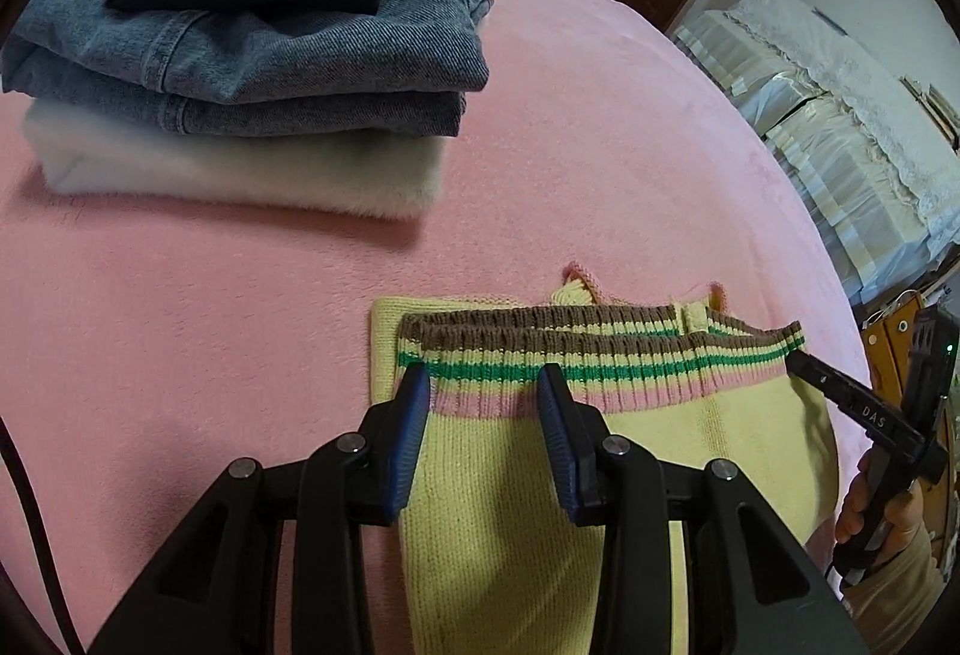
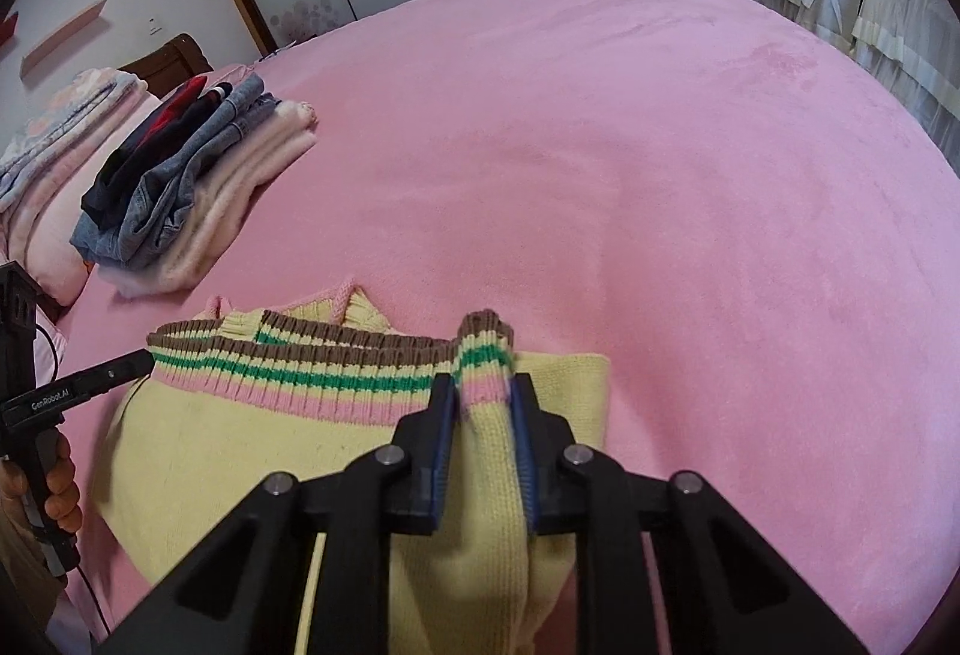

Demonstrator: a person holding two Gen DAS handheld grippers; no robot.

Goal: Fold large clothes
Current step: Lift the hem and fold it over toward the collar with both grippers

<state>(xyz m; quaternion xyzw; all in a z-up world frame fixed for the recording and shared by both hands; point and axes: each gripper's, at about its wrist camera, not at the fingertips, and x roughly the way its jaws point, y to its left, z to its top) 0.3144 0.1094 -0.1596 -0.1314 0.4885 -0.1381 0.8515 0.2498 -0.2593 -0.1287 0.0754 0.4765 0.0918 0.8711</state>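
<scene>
Nearest, the right tongs (image 2: 485, 385) pinch a raised fold of a pale yellow knitted sweater (image 2: 240, 451), at its hem striped pink, green and brown. The left tongs (image 1: 485, 385) stand released, pads apart over the same hem. The sweater lies folded on a pink fleece bed (image 2: 690, 175). Farther back sits a stack of folded clothes (image 1: 240, 72): white fleece, blue denim, dark fabric on top

Soft, even daylight; both fisheye views curve strongly with dark corners. Faint shadows lie under the clothes stack (image 1: 240, 72); focus is sharp.
</scene>
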